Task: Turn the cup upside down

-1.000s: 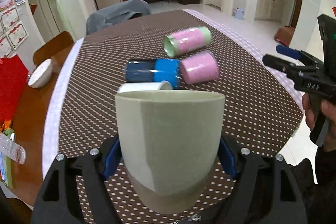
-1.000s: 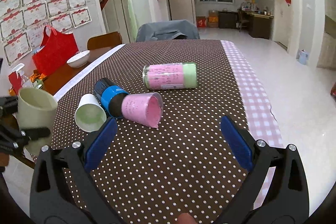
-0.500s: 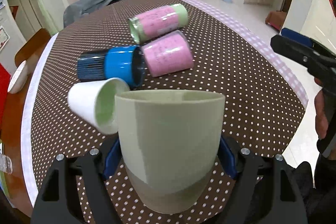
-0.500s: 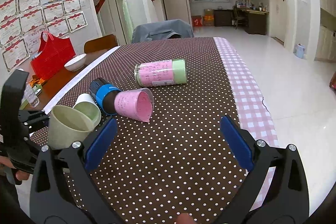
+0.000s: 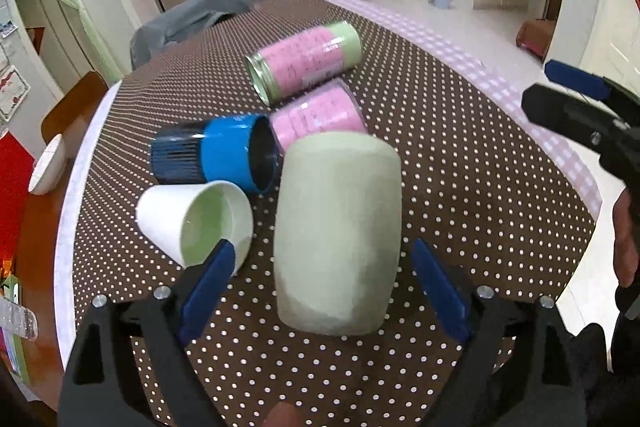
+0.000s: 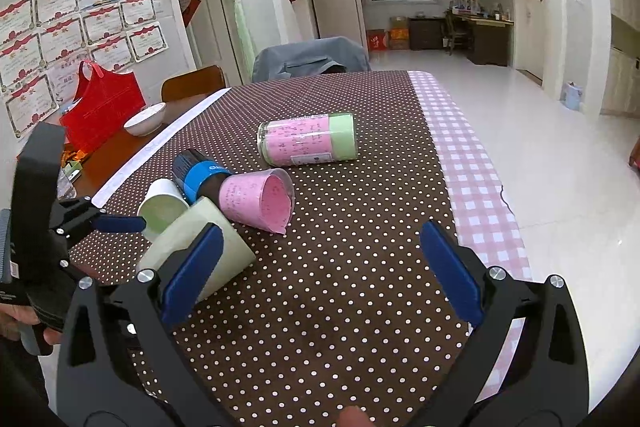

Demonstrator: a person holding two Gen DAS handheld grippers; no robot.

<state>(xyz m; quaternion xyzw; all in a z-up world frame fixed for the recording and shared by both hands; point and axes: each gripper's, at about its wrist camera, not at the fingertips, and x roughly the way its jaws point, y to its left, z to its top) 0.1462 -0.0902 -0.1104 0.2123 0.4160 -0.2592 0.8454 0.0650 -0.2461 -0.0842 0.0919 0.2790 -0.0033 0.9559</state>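
The pale green cup point(image 5: 338, 235) stands upside down on the dotted brown tablecloth point(image 5: 460, 163), base up, leaning a little. My left gripper point(image 5: 324, 279) is open; its blue pads stand apart on either side of the cup, not touching it. In the right wrist view the cup point(image 6: 200, 247) sits at the left, partly behind my right gripper's left pad, and the left gripper point(image 6: 120, 223) is beside it. My right gripper point(image 6: 320, 267) is open and empty above the cloth.
A white cup with green inside point(image 5: 200, 223), a blue cup point(image 5: 224, 155), a pink cup point(image 5: 320, 119) and a pink-and-green jar point(image 5: 308, 61) lie on their sides behind the green cup. A white bowl point(image 6: 145, 118) and red bag point(image 6: 100, 107) are at the left.
The left gripper has turned the green cup over, set it mouth-down on the cloth and opened, letting it go. The right gripper has barely moved.
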